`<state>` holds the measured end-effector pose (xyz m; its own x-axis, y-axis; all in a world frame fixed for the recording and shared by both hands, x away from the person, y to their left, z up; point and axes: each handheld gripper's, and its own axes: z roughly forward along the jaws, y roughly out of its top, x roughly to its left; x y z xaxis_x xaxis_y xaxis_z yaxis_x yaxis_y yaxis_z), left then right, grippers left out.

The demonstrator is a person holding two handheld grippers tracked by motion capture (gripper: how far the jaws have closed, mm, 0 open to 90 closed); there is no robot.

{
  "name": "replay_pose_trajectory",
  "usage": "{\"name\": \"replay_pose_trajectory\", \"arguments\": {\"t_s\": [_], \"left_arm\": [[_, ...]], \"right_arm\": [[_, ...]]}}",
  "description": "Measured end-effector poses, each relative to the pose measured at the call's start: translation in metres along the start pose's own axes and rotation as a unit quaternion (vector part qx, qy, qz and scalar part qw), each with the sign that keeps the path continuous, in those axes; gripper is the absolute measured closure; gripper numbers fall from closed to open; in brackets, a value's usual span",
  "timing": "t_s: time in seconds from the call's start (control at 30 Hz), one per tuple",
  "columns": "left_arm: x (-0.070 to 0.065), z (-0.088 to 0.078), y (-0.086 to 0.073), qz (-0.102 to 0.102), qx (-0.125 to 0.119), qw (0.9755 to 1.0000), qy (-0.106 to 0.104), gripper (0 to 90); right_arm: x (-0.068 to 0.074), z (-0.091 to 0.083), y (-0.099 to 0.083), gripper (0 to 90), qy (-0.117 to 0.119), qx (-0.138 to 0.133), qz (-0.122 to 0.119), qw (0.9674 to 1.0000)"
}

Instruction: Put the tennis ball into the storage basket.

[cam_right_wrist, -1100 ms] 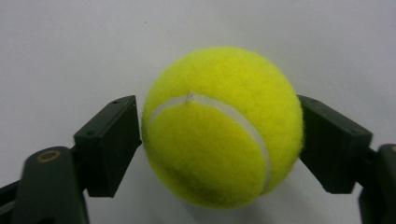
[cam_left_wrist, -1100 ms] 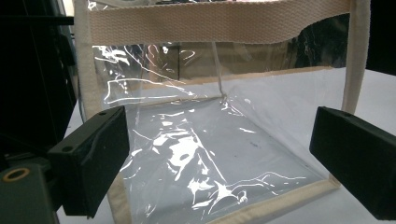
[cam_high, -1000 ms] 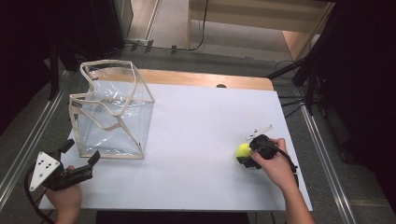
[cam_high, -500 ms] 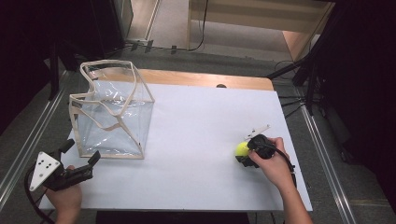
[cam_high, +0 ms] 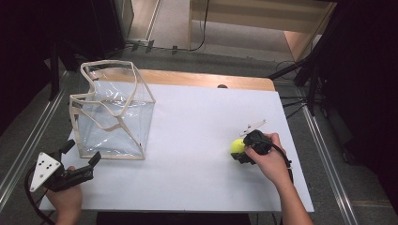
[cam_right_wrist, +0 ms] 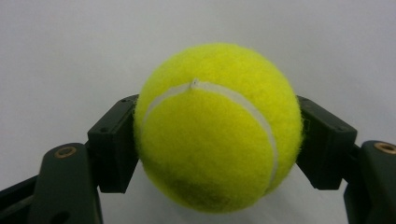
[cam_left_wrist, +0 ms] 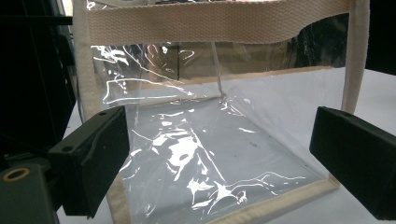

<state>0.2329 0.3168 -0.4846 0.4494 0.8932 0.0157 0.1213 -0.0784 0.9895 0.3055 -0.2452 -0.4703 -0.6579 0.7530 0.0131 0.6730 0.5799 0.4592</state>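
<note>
Pinching the tennis ball (cam_high: 237, 146) at lower right of the surface (cam_high: 197, 140), the right gripper (cam_high: 241, 152) could squirt it loose on lifting, while the left gripper (cam_high: 82, 161) waits wide open by the clear bag (cam_high: 112, 117).

The high view looks from above the person's side, forward and down on the white table (cam_high: 197, 140), from far enough to take in the whole top. The left gripper view sits low at the near left corner and faces the clear bag (cam_left_wrist: 210, 140) from very near; the same clear bag (cam_high: 112, 117) stands at the left in the high view. The right gripper view looks very closely at the tennis ball (cam_right_wrist: 217, 128), which the high view shows small at the right (cam_high: 237, 146).
</note>
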Motion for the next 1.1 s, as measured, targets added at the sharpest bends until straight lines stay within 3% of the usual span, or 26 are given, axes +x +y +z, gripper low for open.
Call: {"name": "replay_pose_trajectory", "arguments": {"t_s": [0.67, 0.87, 1.1], "left_arm": [[0.0, 0.0, 0.0, 0.0, -0.001, 1.0, -0.002, 5.4], [0.0, 0.0, 0.0, 0.0, -0.001, 1.0, -0.003, 5.4], [0.001, 0.0, 0.0, -0.001, -0.002, 1.0, -0.004, 5.3]], "right_arm": [[0.034, 0.01, 0.05, 24.2, 0.037, -0.021, -0.041, 0.9983], [0.05, 0.019, 0.07, 24.2, 0.047, -0.02, -0.072, 0.9961], [0.066, 0.028, 0.088, 24.2, 0.061, -0.023, -0.091, 0.9937]]}}
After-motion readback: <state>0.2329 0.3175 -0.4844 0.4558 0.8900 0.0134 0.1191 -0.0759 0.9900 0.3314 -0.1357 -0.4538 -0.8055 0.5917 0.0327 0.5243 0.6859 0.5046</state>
